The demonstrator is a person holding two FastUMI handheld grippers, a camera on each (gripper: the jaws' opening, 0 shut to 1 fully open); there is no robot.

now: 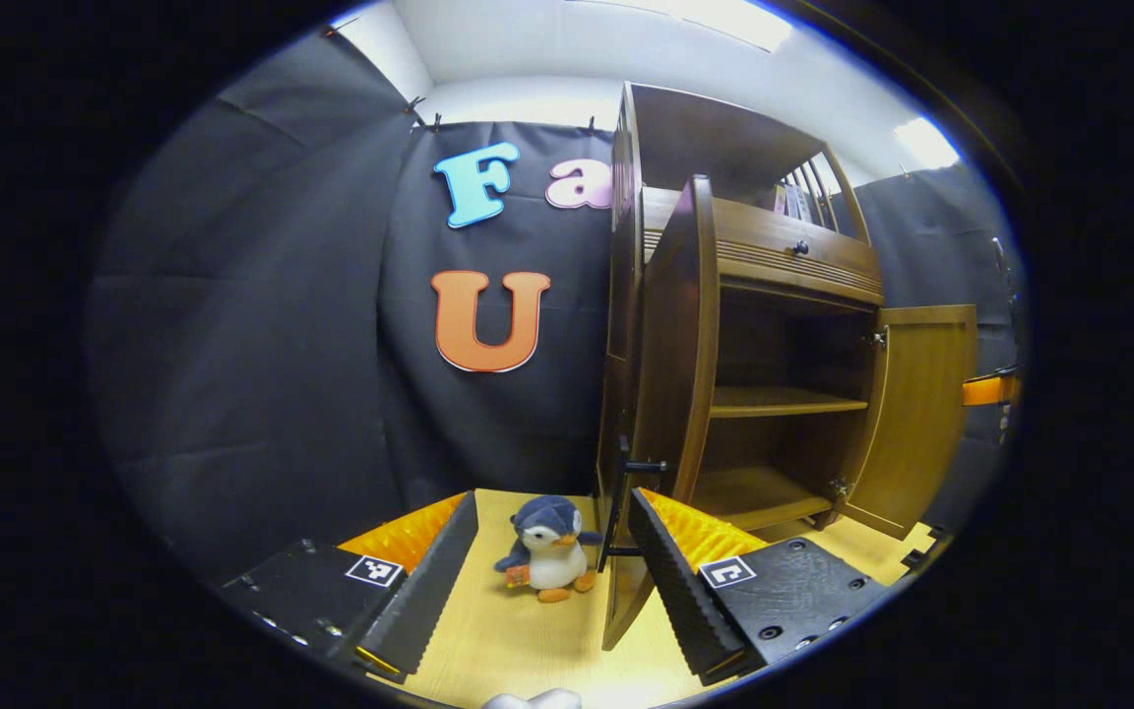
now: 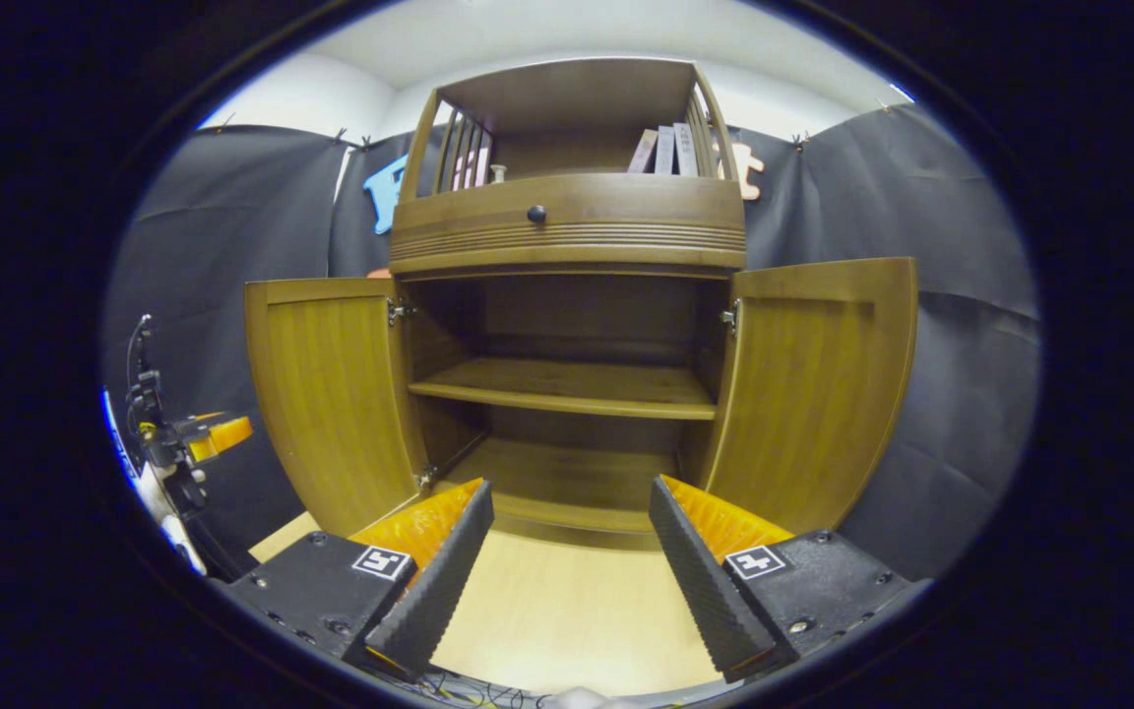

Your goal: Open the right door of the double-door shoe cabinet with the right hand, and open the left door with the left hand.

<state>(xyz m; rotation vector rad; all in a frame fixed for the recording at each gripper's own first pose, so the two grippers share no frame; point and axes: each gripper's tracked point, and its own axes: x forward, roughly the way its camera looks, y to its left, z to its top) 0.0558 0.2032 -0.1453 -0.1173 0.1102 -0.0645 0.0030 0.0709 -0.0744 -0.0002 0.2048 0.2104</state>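
Note:
The wooden shoe cabinet [image 2: 567,222] faces me in the right gripper view with both doors swung wide: left door [image 2: 331,394], right door [image 2: 813,384]. My right gripper [image 2: 569,485] is open in front of the bare lower shelves, touching nothing. In the left gripper view the left door [image 1: 675,394] stands edge-on, and its black handle [image 1: 618,512] sits just inside my right finger. My left gripper [image 1: 555,497] is open, not pressing on the handle. The right door [image 1: 921,423] hangs open farther back.
A plush penguin [image 1: 547,559] stands on the pale wooden floor [image 2: 567,611] left of the cabinet, between my left gripper's fingers. Above the doors sits a drawer with a knob [image 2: 535,213], and above that an open shelf of books [image 2: 665,150]. Black cloth walls surround the booth.

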